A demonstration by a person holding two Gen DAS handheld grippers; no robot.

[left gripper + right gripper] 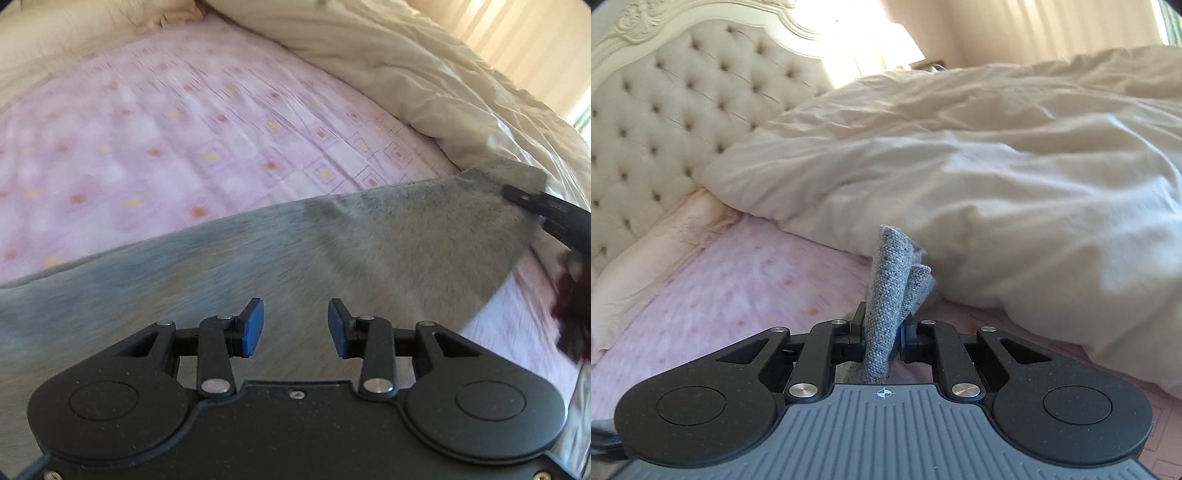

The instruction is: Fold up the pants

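Right gripper (881, 338) is clamped on the grey woven pants (886, 295), bunched upright between its jaws for carrying over; left gripper (295, 328) hovers above them, jaws apart, nothing between.

You're working with grey speckled pants (406, 236) on a pink sheet (166, 140) showing orange and yellow squares; cream duvet (997, 155), cream tufted headboard (665, 110), blue pads (255, 328).

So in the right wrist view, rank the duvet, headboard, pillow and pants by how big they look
1. Duvet
2. Headboard
3. Pillow
4. Pants, only a pinched bunch showing, though nearest the camera
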